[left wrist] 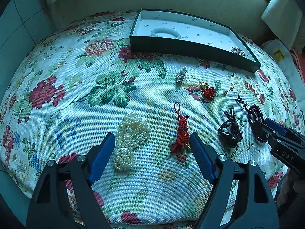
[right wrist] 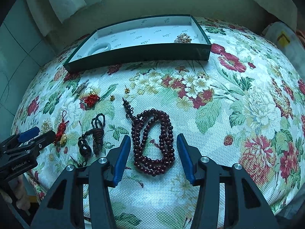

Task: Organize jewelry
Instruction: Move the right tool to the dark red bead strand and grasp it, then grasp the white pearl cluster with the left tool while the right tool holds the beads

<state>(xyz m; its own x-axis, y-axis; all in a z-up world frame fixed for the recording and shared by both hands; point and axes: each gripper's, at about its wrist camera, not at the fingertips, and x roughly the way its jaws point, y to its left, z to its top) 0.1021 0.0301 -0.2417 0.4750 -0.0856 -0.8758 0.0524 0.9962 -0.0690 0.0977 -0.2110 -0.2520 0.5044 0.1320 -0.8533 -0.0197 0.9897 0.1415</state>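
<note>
— left wrist view first: how do the fingers stand?
— the left gripper [left wrist: 152, 139] is spread wide and holds nothing. the pearl heap [left wrist: 131, 140] lies just inside its left finger, and the red knotted cord [left wrist: 180, 131] lies just beside its right finger; whether that finger touches the cord, i cannot tell.
— and the other one?
— the right gripper [right wrist: 153, 141] is also wide open, with nothing held. the dark red bead necklace [right wrist: 154, 143] lies coiled on the floral cloth [right wrist: 238, 105] right between its two fingers, apart from both.
— what sits between the two grippers?
— a black cord pendant [right wrist: 91, 139], left of the bead necklace. farther off lie a small red knot charm [right wrist: 91, 98], a silver brooch [left wrist: 181, 74] and two tiny gold studs [right wrist: 126, 90].
— the box?
— the green tray [right wrist: 137, 54] stands at the far side, with a white bangle [left wrist: 165, 32] at its left end and a gold pearl brooch [right wrist: 182, 38] at its right end.
</note>
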